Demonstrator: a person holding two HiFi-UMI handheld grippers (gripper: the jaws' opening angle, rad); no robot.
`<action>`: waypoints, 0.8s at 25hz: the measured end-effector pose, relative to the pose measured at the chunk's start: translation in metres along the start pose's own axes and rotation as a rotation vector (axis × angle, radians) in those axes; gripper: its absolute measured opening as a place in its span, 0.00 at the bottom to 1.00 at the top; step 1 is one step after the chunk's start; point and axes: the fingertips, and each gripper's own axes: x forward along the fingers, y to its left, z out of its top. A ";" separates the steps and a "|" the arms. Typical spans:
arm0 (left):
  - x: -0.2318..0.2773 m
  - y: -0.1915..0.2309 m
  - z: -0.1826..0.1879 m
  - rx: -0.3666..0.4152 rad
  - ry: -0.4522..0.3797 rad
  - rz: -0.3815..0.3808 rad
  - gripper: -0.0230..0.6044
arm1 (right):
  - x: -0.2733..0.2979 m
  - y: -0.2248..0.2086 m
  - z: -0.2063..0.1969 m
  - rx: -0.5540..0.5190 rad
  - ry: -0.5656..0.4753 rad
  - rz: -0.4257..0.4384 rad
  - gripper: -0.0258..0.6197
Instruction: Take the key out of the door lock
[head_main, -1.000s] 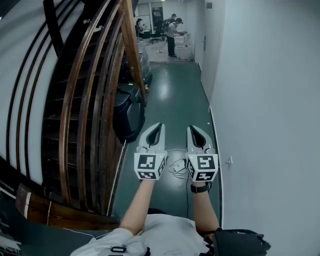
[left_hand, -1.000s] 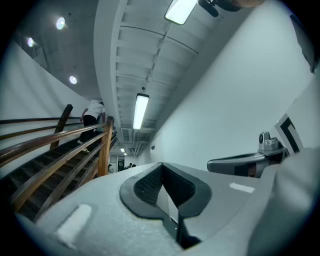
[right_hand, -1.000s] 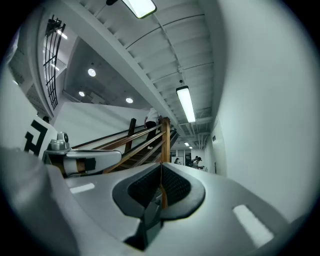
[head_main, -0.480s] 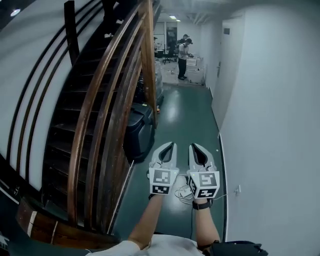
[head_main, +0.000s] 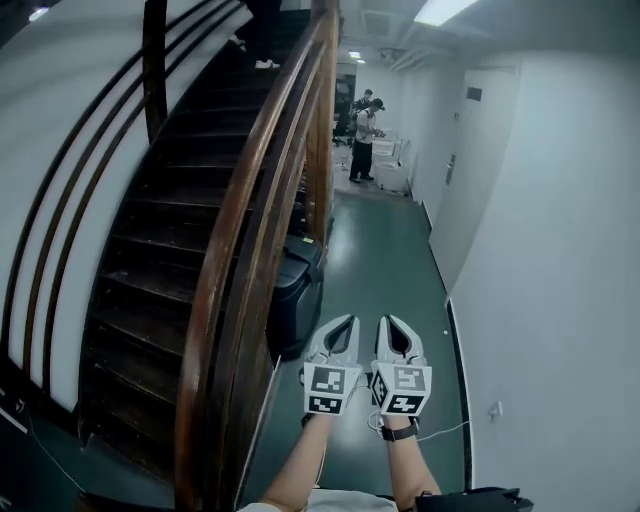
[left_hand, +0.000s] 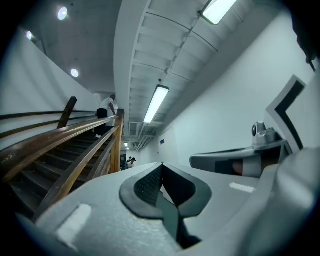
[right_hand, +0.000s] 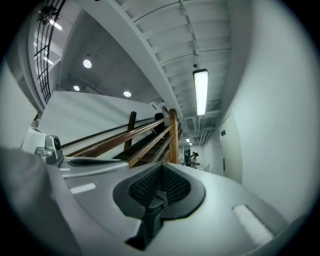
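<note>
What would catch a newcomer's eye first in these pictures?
The dark staircase with its curved wooden handrail fills the left side, climbing away from the camera. At lower middle, the left gripper and right gripper are held side by side over the green floor, both shut and empty. Far down the corridor two people stand, and a white door sits in the right wall.

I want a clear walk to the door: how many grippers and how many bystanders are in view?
Grippers: 2, left gripper and right gripper, jaws shut, empty.
Bystanders: 3, one person at the far end, another behind, one on the stairs.
Total: 5.
</note>
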 end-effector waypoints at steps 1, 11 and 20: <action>0.002 0.016 -0.006 -0.012 0.016 0.007 0.04 | 0.011 0.010 0.002 -0.016 -0.005 -0.011 0.03; 0.053 0.078 -0.050 -0.040 0.067 -0.005 0.02 | 0.098 0.031 -0.040 0.013 0.118 0.024 0.03; 0.154 0.112 -0.092 -0.095 0.063 0.044 0.03 | 0.191 -0.043 -0.077 0.046 0.141 0.009 0.04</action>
